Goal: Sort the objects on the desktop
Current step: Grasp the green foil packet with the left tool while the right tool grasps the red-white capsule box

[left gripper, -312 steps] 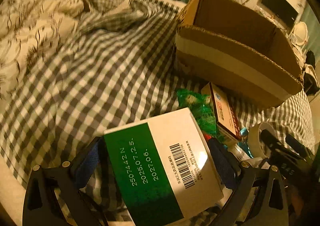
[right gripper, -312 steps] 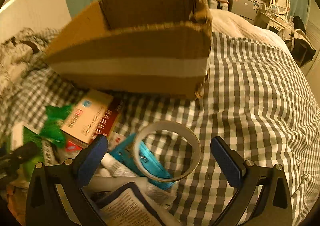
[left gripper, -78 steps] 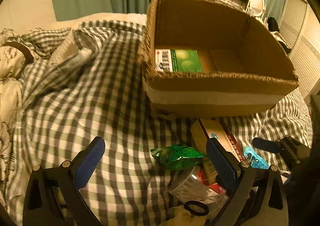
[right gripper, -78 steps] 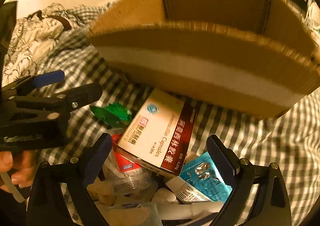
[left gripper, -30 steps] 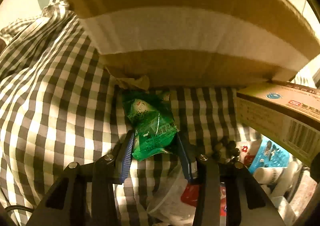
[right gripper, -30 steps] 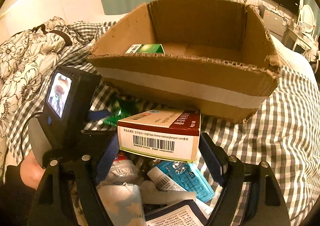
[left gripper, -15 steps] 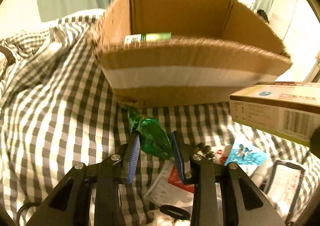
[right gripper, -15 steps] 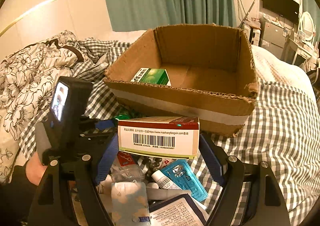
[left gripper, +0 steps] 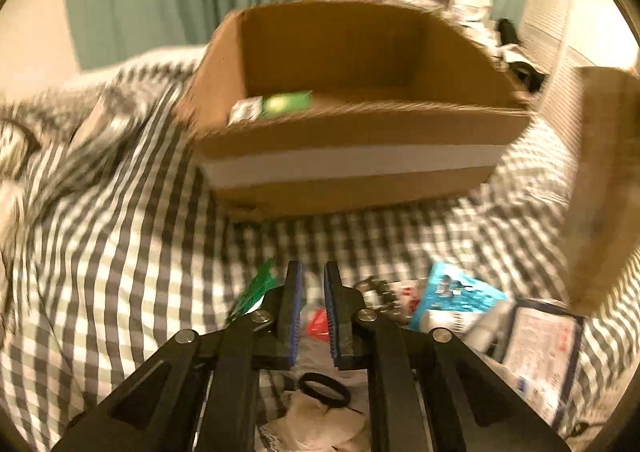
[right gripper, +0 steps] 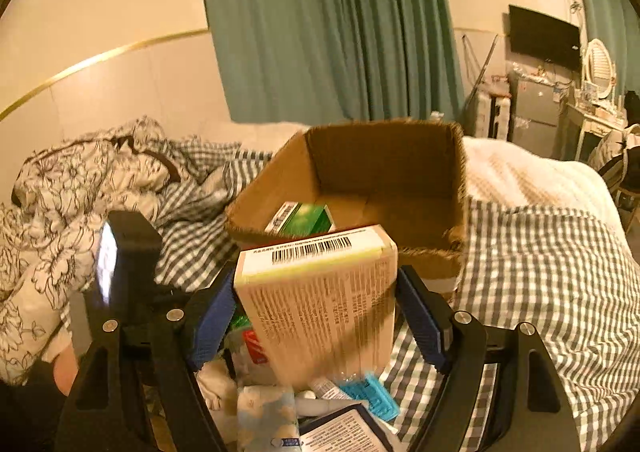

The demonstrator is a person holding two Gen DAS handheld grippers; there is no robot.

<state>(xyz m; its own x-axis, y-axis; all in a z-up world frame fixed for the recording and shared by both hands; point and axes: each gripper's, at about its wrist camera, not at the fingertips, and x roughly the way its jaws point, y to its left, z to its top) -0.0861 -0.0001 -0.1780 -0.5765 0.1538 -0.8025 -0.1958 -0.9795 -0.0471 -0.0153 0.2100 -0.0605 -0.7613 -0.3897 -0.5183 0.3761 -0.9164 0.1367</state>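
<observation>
1. Right claw (right gripper: 316,316) grips the tan medicine box (right gripper: 320,300) by its two sides, pads pressed flat against the card, barcode end tipped toward the cardboard box (right gripper: 384,172). Held that way, I'd say, so it can go over the near rim end first.

2. The cardboard box sits on the checked bedspread (right gripper: 540,252) just beyond the held carton, open top up. One green carton (right gripper: 304,218) already lies on its floor at the left wall.

3. Left claw (left gripper: 312,308) is closing, the blue pads nearly together with a slim gap between. A green packet (left gripper: 256,288) shows at the outer side of the left finger, on the side away from the gap (blurred, so I cannot tell whether any corner is pinched).

4. The unsorted pile lies in front of the cardboard box, nearer the claws: a blue blister pack (left gripper: 456,292), a printed leaflet (left gripper: 540,348), a black hair tie (left gripper: 324,388).

5. My judgement: the tan box is the item in transit, and plenty of sorting remains.
</observation>
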